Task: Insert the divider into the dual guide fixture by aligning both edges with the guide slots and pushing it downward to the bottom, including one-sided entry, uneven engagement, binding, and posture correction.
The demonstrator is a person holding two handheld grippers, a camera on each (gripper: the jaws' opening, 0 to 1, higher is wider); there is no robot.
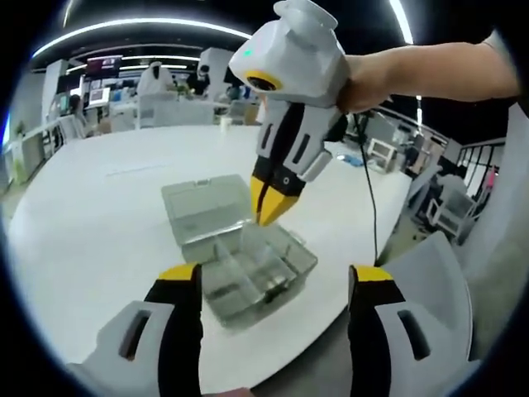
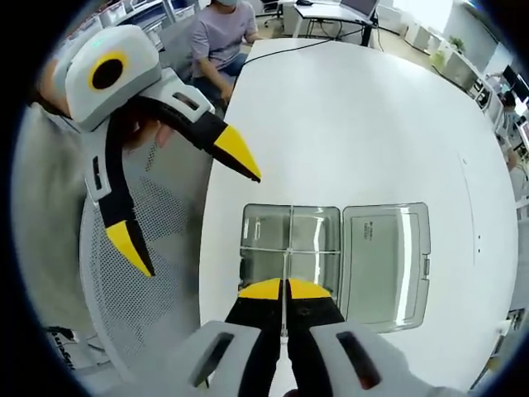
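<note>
Divider being held over the open fixture box on the white tabletop (image 2: 355, 124).

In the right gripper view, the left hand-held gripper (image 2: 194, 217) is hanging at the upper left of the frame with its yellow-tipped jaws spread wide apart. At bottom centre, the right hand-held gripper (image 2: 285, 289) is clamping the thin clear divider (image 2: 285, 269), which is standing edge-on over the dual guide fixture (image 2: 289, 248) at centre; the fixture's lid (image 2: 387, 265) is lying open at right. In the left gripper view, the fixture (image 1: 248, 269) is sitting at centre, beneath the right hand-held gripper (image 1: 271, 205).
</note>
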